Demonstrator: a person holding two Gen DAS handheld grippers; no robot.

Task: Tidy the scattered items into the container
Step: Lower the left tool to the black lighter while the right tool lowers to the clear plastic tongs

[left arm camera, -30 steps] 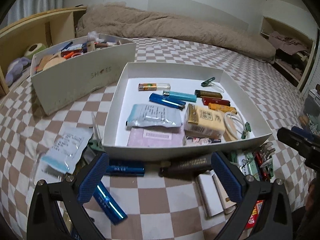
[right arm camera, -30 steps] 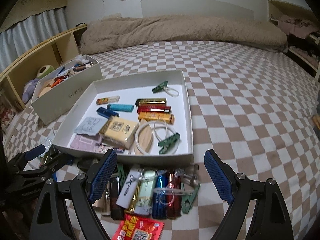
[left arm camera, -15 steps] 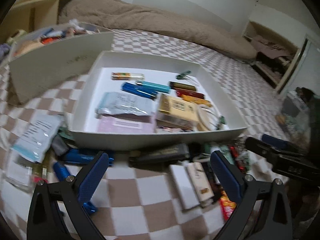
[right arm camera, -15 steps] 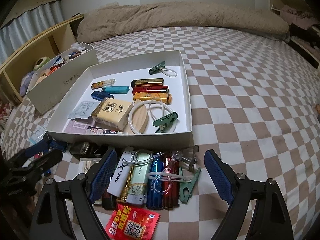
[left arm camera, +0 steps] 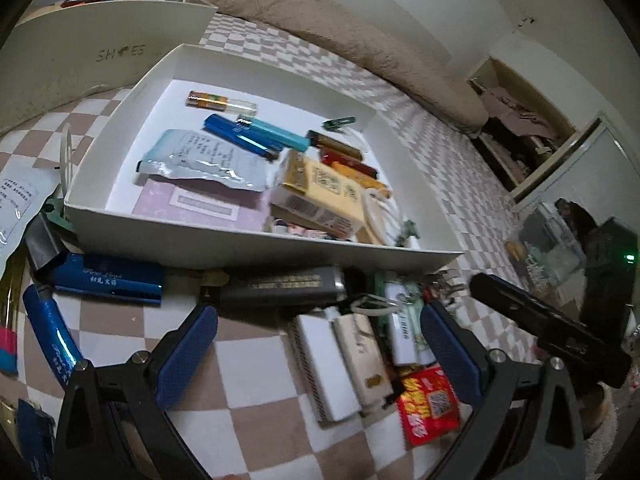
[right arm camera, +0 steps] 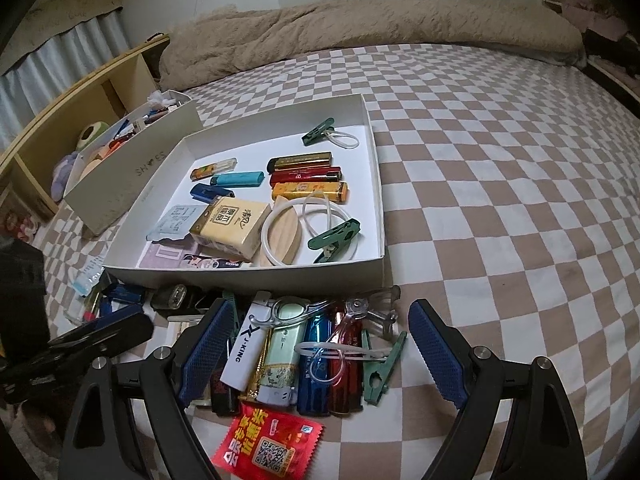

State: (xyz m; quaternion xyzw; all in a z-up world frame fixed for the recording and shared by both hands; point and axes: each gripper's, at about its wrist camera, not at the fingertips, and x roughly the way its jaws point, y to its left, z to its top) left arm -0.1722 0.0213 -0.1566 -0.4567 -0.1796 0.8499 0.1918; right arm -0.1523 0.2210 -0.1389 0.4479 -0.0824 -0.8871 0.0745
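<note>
A shallow white box (left arm camera: 256, 246) on the checkered bed holds lighters, a yellow pack, sachets and clips. In front of its near wall lies a pile: a black lighter (left arm camera: 284, 286), two blue lighters (left arm camera: 108, 278), white lighters (left arm camera: 328, 364) and a red sachet (left arm camera: 430, 402). My left gripper (left arm camera: 319, 314) hovers open just above the black and white lighters, gripping nothing. My right gripper (right arm camera: 322, 312) hangs open over a white lighter (right arm camera: 244, 350), a blue lighter (right arm camera: 316, 360), a green clip (right arm camera: 380, 368) and the red sachet (right arm camera: 268, 444).
A taller white shoe box (right arm camera: 132, 176) full of odds and ends stands left of the shallow box (right arm camera: 240, 276). A wooden shelf (right arm camera: 80, 92) runs behind it. A brown blanket (right arm camera: 360, 28) lies at the far end. A pale sachet (left arm camera: 16, 208) rests at the left.
My left gripper has sunk and swung right, closer to the pile before the box, with its jaws slightly narrower. The right gripper has tipped down a little over the same pile.
</note>
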